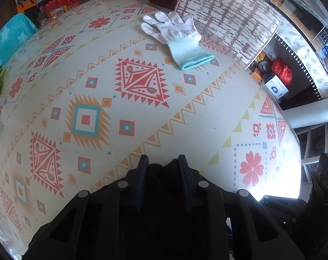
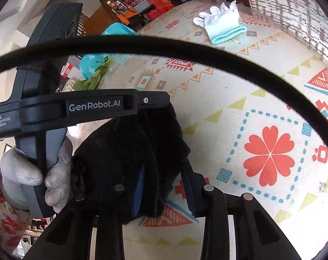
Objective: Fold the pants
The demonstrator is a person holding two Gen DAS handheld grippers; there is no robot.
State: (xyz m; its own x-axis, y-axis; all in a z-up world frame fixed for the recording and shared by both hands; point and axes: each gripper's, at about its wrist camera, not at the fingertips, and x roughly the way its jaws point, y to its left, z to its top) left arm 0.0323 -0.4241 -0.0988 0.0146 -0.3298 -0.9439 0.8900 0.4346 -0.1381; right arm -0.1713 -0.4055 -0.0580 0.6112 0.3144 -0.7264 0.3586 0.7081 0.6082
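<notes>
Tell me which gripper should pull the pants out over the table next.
Probably left: the left gripper pinches the pants squarely, bare tablecloth ahead. The right gripper shows a gap beside the cloth.

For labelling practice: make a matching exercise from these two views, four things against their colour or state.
Things:
1. pants
2. spare glove
3. towel
4. gloved hand

States:
A. turquoise with pale stars
B. dark, bunched between gripper fingers
C. white with mint cuff, lying flat on the cloth
D. wrapped round a gripper handle

Pairs: 1-B, 2-C, 3-A, 4-D
</notes>
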